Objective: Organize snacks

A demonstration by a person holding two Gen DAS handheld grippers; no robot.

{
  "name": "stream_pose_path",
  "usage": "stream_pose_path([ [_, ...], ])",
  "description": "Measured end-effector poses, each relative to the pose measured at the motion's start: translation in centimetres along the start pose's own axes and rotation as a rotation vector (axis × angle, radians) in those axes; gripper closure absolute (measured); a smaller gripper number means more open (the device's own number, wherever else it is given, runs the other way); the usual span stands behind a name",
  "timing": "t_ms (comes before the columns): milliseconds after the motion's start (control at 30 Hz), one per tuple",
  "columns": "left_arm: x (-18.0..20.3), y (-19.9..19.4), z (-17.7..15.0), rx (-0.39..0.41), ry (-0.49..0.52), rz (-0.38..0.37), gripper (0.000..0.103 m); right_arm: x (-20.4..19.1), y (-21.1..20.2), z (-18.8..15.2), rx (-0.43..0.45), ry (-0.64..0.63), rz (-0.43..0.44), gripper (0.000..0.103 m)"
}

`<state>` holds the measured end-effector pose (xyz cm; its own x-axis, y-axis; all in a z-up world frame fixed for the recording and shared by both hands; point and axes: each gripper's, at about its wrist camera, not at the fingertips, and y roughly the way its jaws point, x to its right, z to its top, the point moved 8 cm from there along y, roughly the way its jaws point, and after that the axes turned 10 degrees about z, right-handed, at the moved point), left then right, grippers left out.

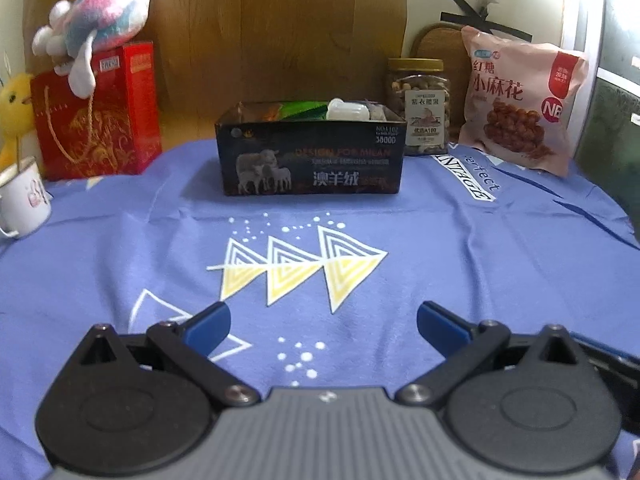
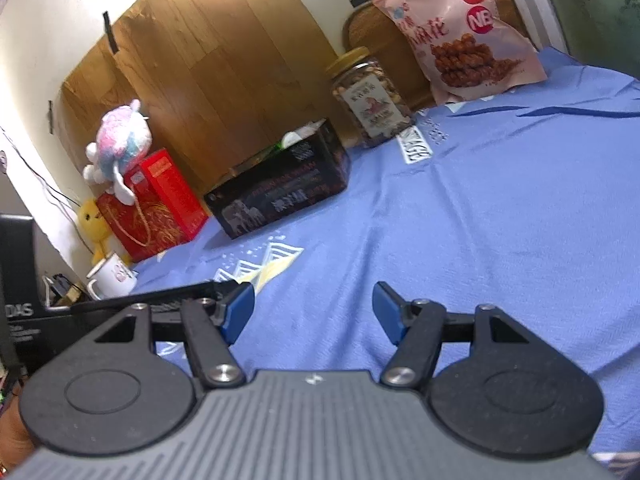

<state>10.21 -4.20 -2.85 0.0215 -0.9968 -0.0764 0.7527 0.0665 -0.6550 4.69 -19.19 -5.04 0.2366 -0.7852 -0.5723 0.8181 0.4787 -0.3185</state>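
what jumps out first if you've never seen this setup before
The black cardboard box with sheep printed on it sits mid-table on the blue patterned cloth, already holding a few packets. To its right stand a clear plastic jar of nuts with a yellow lid and a pink bag of twisted snacks; to its left, a pastel plush toy sits on a red gift bag. Both tongs, left and right, hover open and empty.
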Motion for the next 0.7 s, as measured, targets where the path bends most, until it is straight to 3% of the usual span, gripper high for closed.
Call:
stream_pose_path([
  [100, 0.2, 1.1, -0.3, -0.031, -0.037, 0.001, 0.001, 0.9, -1.1, -0.3, -0.005, 0.017, -0.045, 0.035],
  [200, 1.8, 1.7, -0.2, -0.057, 0.007, 0.022, 0.005, 1.3, -3.1, -0.7, 0.019, 0.016, -0.076, 0.035],
  [300, 4.2, 1.5, 0.5, -0.009, 0.091, 0.035, 0.004, 2.0, -5.1, -0.6, 0.058, -0.005, -0.114, 0.035],
  [500, 6.9, 0.0, 1.3, 0.105, 0.134, 0.072, 0.000, 4.1, -6.8, -0.1, 0.091, 0.014, -0.148, 0.035],
  [600, 7.3, 0.2, 1.3, 0.088, 0.127, 0.068, 0.000, 4.6, -6.8, 0.0, 0.092, 0.026, -0.144, 0.035],
  [700, 7.5, 0.7, 1.0, 0.017, 0.114, 0.035, 0.000, 4.7, -6.9, -0.1, 0.094, 0.035, -0.133, 0.035],
])
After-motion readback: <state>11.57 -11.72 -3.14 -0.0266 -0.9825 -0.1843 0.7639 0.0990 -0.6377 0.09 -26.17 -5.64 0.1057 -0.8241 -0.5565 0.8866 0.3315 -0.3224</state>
